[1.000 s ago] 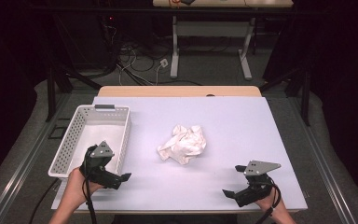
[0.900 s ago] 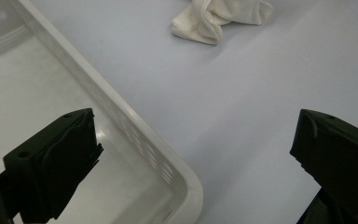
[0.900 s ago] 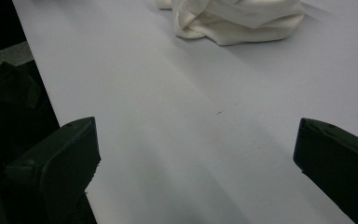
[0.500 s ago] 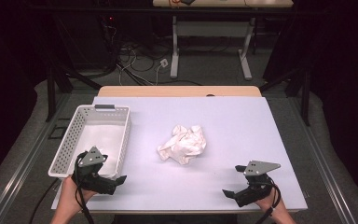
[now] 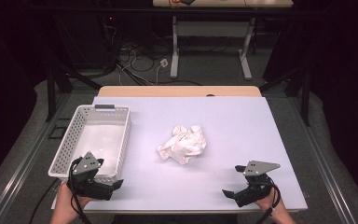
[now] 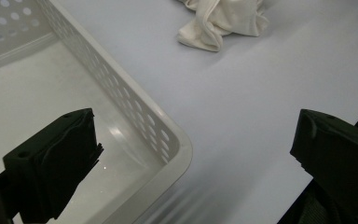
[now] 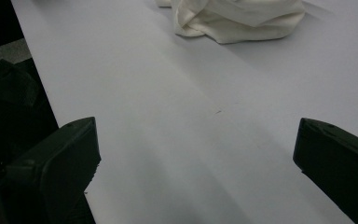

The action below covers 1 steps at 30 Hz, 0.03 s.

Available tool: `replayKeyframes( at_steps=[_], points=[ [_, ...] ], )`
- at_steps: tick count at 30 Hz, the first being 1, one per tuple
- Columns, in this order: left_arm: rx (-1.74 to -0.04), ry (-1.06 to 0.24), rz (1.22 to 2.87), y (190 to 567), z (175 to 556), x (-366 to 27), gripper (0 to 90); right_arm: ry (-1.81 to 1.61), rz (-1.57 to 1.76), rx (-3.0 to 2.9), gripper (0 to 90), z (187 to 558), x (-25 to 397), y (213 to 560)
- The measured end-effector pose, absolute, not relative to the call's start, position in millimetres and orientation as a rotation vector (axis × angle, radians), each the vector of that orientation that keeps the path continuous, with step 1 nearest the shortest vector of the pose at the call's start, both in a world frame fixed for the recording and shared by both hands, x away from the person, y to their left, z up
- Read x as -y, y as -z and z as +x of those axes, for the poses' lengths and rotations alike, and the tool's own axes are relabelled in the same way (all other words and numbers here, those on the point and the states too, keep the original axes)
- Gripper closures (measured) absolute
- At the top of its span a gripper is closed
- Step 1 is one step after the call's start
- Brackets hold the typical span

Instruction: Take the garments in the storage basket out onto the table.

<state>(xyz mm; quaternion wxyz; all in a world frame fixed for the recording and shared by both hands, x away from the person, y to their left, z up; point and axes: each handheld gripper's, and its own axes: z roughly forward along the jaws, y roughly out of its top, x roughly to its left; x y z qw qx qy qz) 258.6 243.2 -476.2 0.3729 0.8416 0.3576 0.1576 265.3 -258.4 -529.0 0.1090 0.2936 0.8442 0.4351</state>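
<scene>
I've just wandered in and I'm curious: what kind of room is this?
Probably a lab or workshop for recording trials: a lavender-topped table against dark surroundings, loose cables on the floor behind it, and black handheld tools, left and right.

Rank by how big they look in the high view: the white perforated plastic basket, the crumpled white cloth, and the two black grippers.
1. White perforated plastic basket, clearly largest.
2. Crumpled white cloth.
3. Left black gripper and right black gripper: alike in size, so unranked; both sit nearest the camera.
</scene>
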Motion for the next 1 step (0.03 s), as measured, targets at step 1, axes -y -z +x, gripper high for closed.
replayKeyframes(
  at_steps=[1],
  points=[
    [-0.916, -0.405, 2.155, 476.5, 258.6, -242.8, 0.0, -1.279, 0.863, -2.482, 0.1, 265.4, 258.5, 529.0]
  ],
)
